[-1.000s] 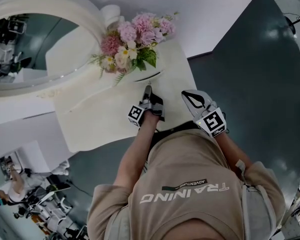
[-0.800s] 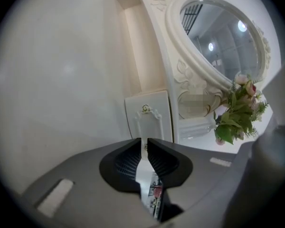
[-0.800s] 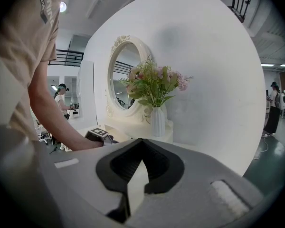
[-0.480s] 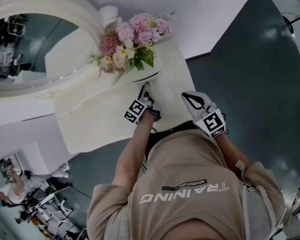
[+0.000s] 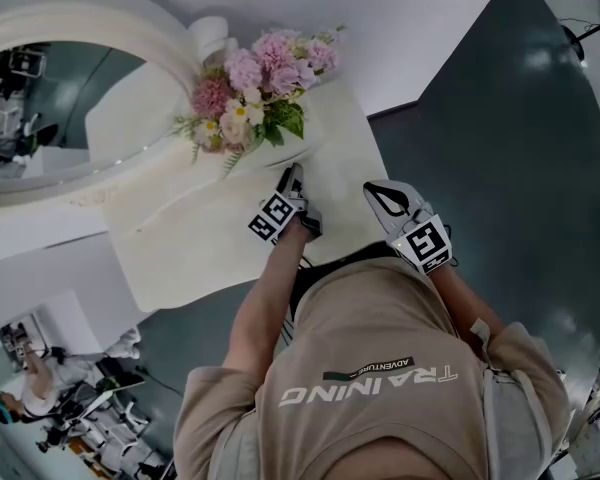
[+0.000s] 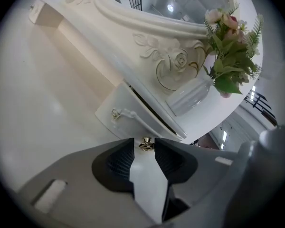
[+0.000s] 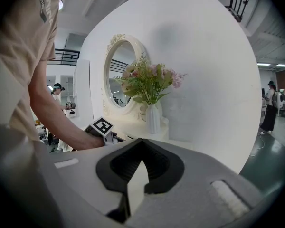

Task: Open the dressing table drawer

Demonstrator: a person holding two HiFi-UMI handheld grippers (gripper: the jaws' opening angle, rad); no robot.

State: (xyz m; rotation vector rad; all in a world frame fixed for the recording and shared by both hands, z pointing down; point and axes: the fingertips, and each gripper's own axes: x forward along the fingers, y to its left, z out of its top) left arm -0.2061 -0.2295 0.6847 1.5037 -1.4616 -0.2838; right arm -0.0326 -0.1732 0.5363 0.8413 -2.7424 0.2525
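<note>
The white dressing table [image 5: 210,253] [image 6: 47,103] carries a small drawer front [image 6: 133,122] with a curled white handle [image 6: 118,113]; a dark slit runs along its top edge. A small gold knob [image 6: 146,144] sits right at the tips of my left gripper [image 6: 144,148] [image 5: 292,178]. Its jaws are closing with the knob between them, and the pads do not press on it. My right gripper [image 5: 382,196] [image 7: 141,146] hangs shut and empty over the table's right front corner, away from the drawer.
A white vase [image 6: 190,95] of pink flowers [image 5: 260,78] stands on the top just behind the drawer. The oval mirror [image 5: 50,98] in its carved frame rises at the back left. Dark floor [image 5: 520,168] lies to the right.
My left gripper has rolled about its own axis, so its marker cube faces differently, and its jaws went from shut to apart. The right gripper has stayed still.
</note>
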